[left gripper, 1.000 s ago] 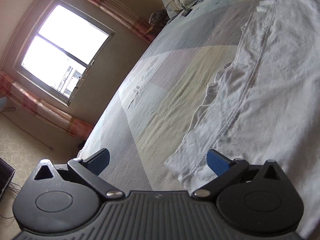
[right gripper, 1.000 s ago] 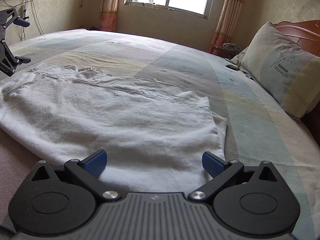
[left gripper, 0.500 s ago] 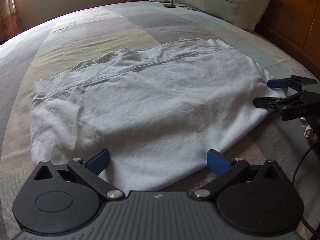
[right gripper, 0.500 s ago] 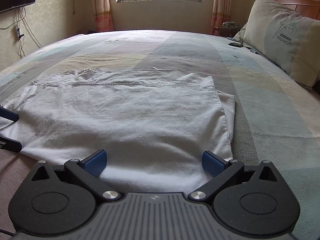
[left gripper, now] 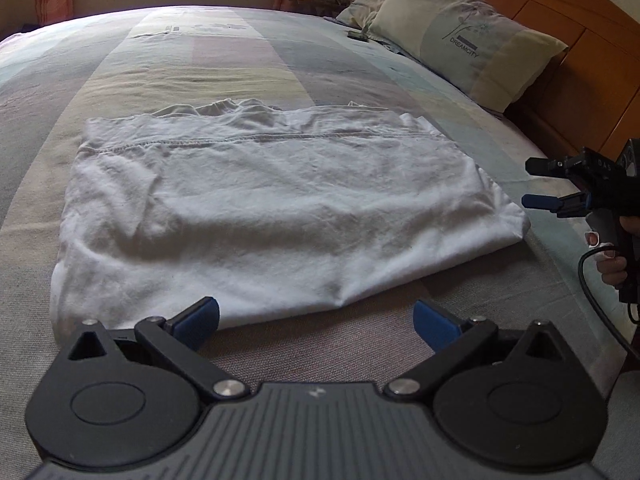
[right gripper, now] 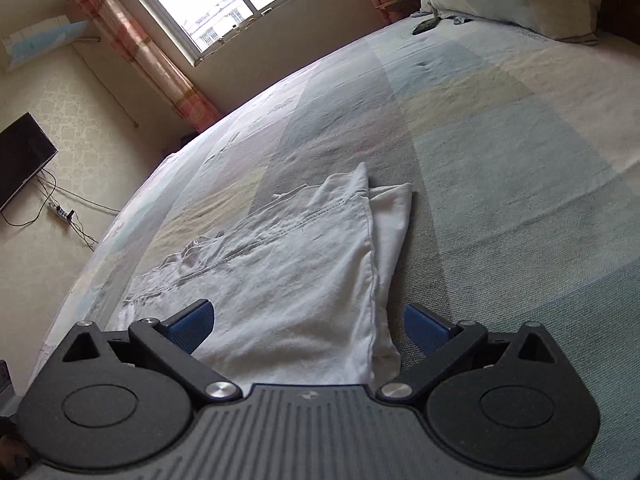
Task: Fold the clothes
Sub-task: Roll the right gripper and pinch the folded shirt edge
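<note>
Your left gripper (left gripper: 316, 320) hangs with jaws spread at the near hem of the white garment (left gripper: 272, 208) — it lies folded flat on the patchwork bed (left gripper: 224, 60), gripping nothing. At 3 o'clock your right gripper (right gripper: 306, 322) sits over the garment's corner, jaws spread too, empty — a pillow (left gripper: 464, 36) rests at 1 o'clock.
</note>
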A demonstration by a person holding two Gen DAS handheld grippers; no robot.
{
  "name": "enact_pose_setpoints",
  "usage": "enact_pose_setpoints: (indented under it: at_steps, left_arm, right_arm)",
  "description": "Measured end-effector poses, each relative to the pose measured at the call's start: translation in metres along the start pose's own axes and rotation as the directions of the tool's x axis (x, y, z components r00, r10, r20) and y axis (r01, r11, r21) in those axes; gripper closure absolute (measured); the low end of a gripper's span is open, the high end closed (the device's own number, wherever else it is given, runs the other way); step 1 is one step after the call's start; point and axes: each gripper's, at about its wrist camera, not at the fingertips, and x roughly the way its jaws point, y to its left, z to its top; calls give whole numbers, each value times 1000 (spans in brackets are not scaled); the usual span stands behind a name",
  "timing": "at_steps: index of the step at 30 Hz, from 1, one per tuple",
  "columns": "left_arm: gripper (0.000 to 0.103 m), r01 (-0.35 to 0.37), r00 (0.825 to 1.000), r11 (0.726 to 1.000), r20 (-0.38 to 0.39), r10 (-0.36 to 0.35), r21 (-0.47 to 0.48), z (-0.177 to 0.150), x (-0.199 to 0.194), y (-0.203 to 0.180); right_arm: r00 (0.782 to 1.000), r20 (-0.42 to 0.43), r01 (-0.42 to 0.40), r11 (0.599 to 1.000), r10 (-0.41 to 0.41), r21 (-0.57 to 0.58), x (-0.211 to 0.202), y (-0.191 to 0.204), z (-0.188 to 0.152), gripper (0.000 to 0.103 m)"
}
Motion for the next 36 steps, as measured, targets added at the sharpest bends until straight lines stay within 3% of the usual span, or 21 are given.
enact_pose_setpoints:
  at_steps: [4,12,18,20,23,25,27,29,32,36]
  left_arm:
    - [0,-14,1000,1000,1,14,2,0,3,-2]
    - [0,-29,1000,1000,1,29,-11,-1,1,1]
    - [0,-31,1000,999,-2,31,-9,-2,2,1]
    - [0,-39,999,999,-2,39,-9,-3,1,1]
    - [0,-43,999,999,-6,43,-15,-6,-1,3]
    - [0,-45,999,999,-8,45,-20,-8,-3,4]
    - [0,-48,999,999,-11,47,-25,-10,-5,5]
    - [0,-52,999,998,-10,52,-22,-10,-7,4]
    - [0,-52,999,998,-4,52,-19,-9,-12,2]
    - [0,-52,999,999,7,52,-14,-8,-18,1]
  right_arm:
    - [987,-78,-126,977,140,170,15,-29,0,0]
    - [948,-42,-299,928,315,222,9,-28,-10,0]
    - [950,-119,-261,943,288,205,35,-33,-8,0]
    - [959,-123,-231,955,256,185,39,-31,-4,5]
    - [973,-112,-181,966,203,184,37,-37,-9,31]
    - [980,-113,-139,967,166,214,34,-46,-13,72]
    - [980,-105,-140,958,170,250,32,-53,-19,94]
    - [980,-97,-140,949,173,283,30,-60,-24,93]
    - [982,-102,-136,966,161,220,32,-45,-18,91]
    - [988,-137,-53,993,67,102,27,-28,-17,96]
